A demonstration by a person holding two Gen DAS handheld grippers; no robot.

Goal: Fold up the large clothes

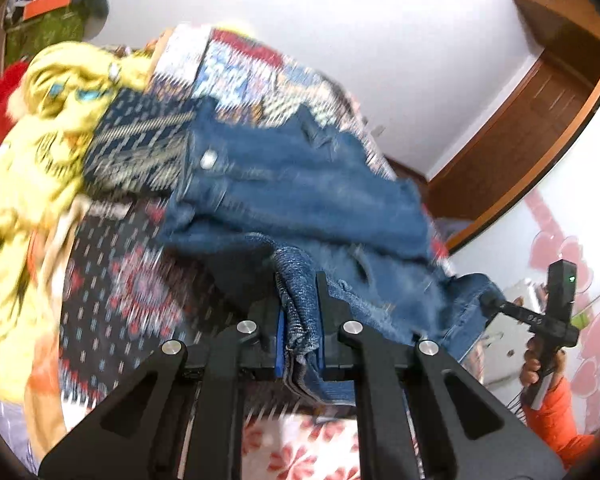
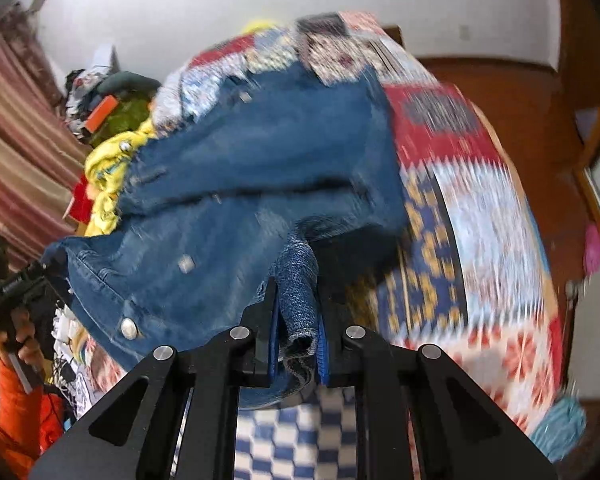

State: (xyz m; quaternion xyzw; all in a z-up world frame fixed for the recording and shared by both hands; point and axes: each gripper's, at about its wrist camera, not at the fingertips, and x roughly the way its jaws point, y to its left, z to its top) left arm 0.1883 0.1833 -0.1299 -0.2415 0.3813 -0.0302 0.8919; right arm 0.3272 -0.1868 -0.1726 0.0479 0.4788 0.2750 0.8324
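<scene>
1. Left hand-held gripper (image 1: 299, 320) is clamped on a bunched denim edge.
2. Right hand-held gripper (image 2: 297, 320) pinches another edge likewise.
3. The blue denim jacket (image 2: 260, 168) (blurred) hangs between them — over a patchwork-covered bed (image 2: 480, 200), beside a yellow garment (image 1: 32, 152).

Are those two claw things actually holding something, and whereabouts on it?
Yes. Both clamp the denim jacket: the left gripper and right gripper each pinch a bunched fold of its edge.
</scene>
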